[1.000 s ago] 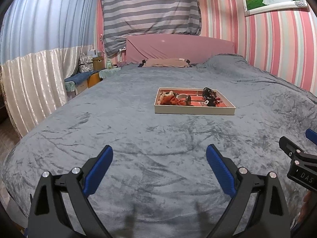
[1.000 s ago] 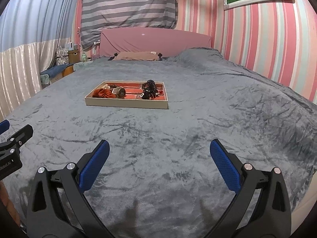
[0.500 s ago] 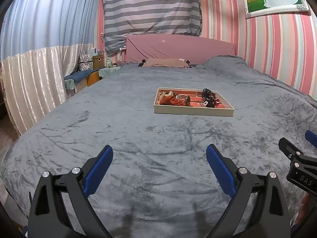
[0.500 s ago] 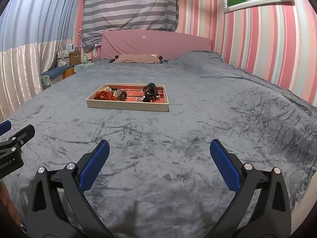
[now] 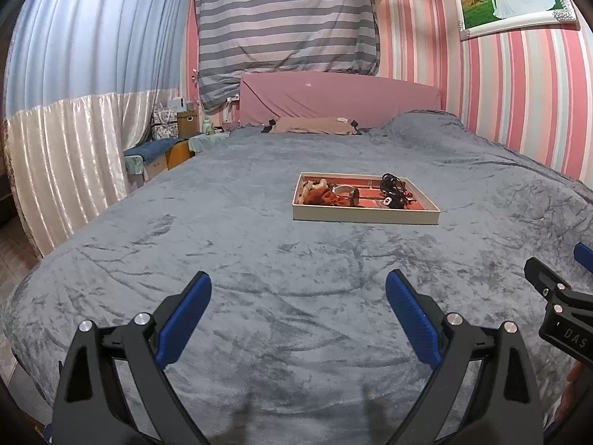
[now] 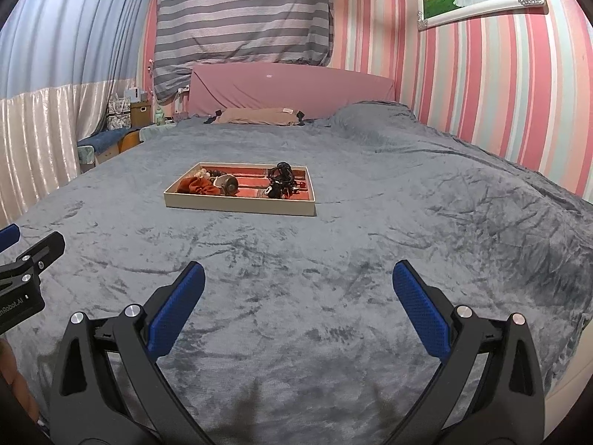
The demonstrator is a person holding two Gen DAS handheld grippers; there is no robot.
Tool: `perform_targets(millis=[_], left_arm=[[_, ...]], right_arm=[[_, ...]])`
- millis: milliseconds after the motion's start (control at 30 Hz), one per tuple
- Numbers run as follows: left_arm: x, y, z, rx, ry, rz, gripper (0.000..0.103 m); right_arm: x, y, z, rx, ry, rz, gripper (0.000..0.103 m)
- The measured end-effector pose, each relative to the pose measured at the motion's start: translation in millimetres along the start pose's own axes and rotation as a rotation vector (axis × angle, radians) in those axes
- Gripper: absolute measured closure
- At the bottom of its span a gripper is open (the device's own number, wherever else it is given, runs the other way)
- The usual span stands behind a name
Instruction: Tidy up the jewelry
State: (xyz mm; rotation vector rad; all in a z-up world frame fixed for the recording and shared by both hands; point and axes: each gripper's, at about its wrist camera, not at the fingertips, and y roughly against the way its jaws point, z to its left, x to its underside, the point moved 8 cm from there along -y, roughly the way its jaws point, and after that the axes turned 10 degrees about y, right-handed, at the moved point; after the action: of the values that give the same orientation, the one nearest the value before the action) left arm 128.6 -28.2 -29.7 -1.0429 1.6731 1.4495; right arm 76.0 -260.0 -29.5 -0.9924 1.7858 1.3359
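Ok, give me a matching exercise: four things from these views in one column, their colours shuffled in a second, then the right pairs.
Things:
1. blanket
2. headboard
3. scrunchie
4. gripper pads

Colours:
A. blue
B. rust red
C. grey
D. pink

Pairs: 1-C, 2-D, 3-B, 4-A

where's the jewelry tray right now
The jewelry tray sits mid-bed on the grey blanket, well ahead of both open grippers, right of centre in the left wrist view.
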Motion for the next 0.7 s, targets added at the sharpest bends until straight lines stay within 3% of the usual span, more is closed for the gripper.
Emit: perform_targets(millis=[700], left_arm=[[1.1,1.0,-1.6,0.002,-0.010,-0.001,0.010]], right_arm=[[-0.8,1.3,-0.7,0.006,-0.002,0.001,0.004]])
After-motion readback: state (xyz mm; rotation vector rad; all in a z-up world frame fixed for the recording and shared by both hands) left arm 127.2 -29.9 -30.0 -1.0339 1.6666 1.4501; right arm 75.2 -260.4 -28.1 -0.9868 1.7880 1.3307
